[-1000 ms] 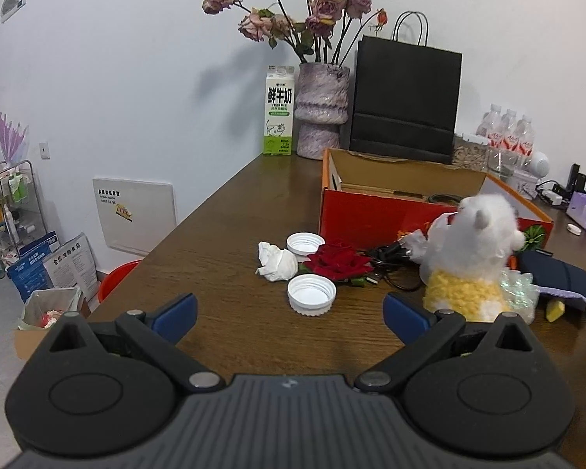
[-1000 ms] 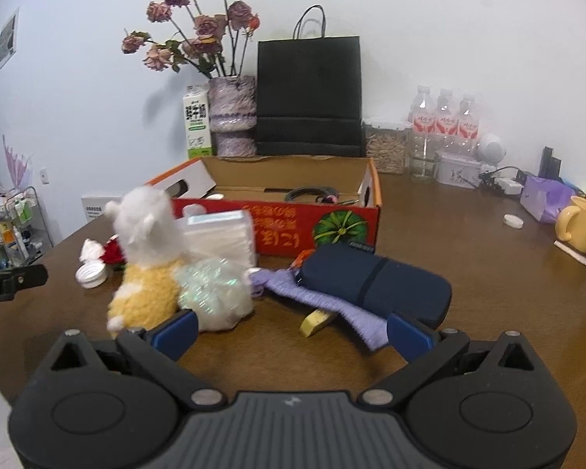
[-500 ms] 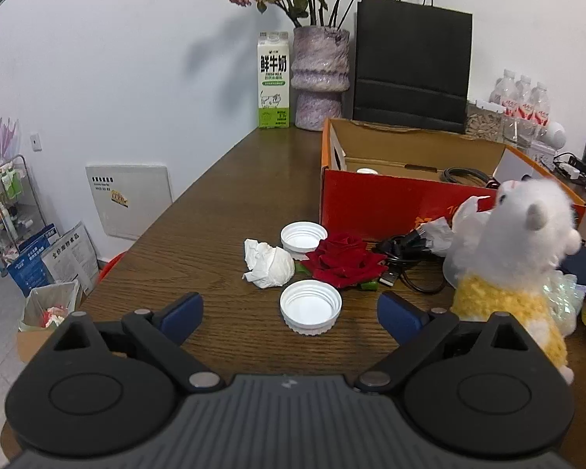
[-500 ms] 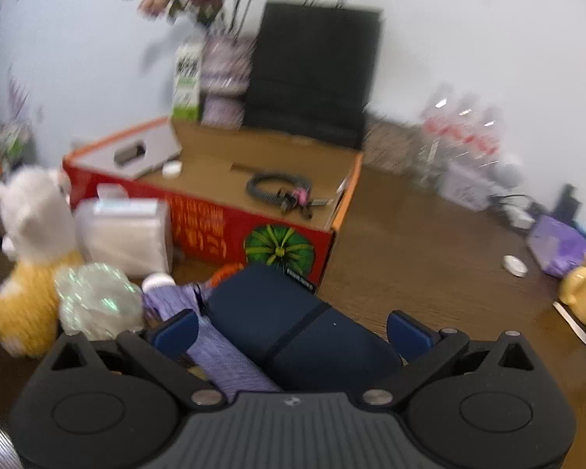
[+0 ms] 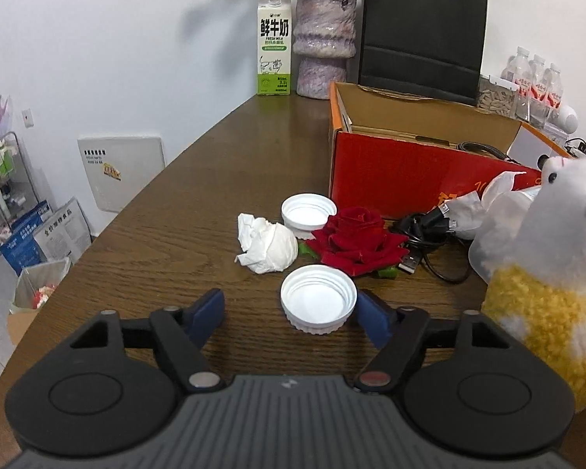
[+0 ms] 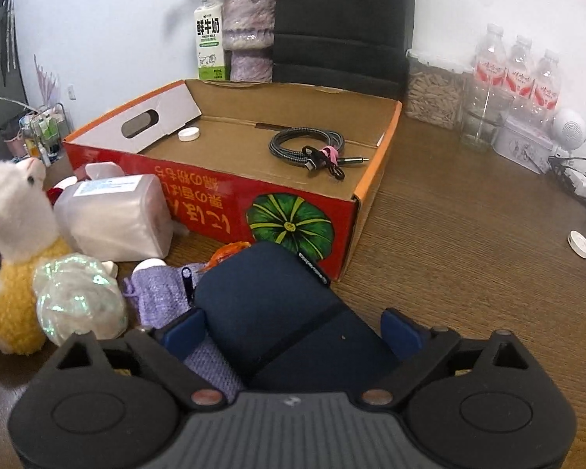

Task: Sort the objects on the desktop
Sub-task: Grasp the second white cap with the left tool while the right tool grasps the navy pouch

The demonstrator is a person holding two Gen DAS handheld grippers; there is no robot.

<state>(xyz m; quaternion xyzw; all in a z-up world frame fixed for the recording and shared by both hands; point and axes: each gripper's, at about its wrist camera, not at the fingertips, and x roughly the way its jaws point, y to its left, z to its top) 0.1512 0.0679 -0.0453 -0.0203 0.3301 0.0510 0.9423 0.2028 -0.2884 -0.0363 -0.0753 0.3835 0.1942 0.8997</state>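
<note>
**Each claw lines up on its own target beside the red box**

The left gripper points down at a white lid lying open side up on the table. Its jaws have just been closing. The lid sits between them but off to the right: the right finger looks to be at the rim, while the left finger stands apart, so there is no grip yet.

The right gripper straddles a navy pouch, jaws wide and just starting to close, pads not pressing. The pouch's long axis runs away from the claw, toward the red box just beyond it. A cable and a small cap already lie inside the box.
</note>
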